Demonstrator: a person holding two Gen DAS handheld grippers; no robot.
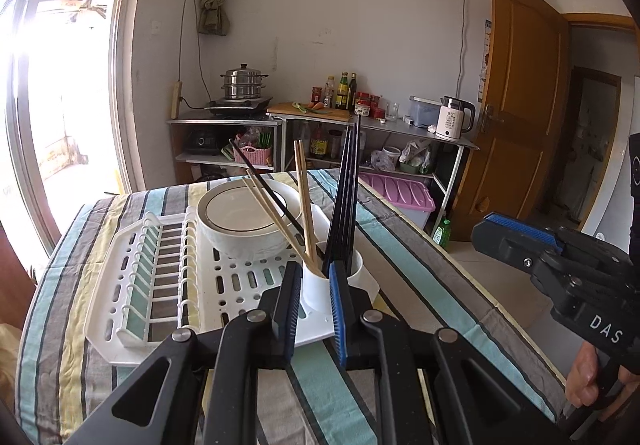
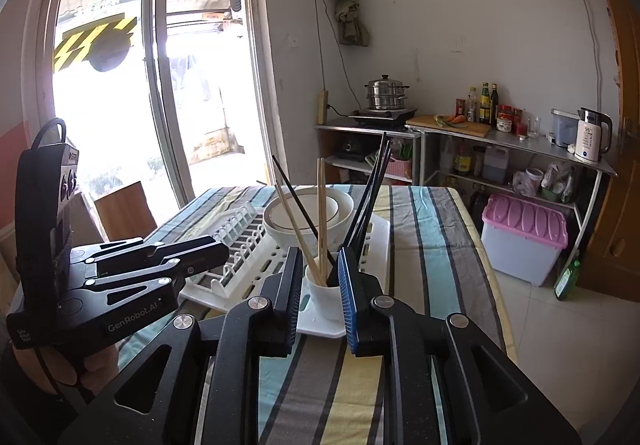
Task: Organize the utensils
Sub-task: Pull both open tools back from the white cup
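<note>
Both grippers, left gripper [image 1: 316,297] and right gripper [image 2: 320,293], hold nothing, fingers slightly spread. Just beyond the fingers, the white cup [image 1: 320,289] on the drying rack [image 1: 132,297] holds the chopsticks [image 1: 344,197]. Sorting looks done or paused; any next pick needs wider fingers.

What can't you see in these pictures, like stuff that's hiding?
- Bottom of the white utensil cup: left wrist view, hidden behind the left gripper.
- Lower ends of the black chopsticks and wooden chopsticks: both views, inside the cup.
- Inside of the white bowl: both views, too shallow an angle to see its bottom.
- Bottle labels on the far counter: too small to read.
</note>
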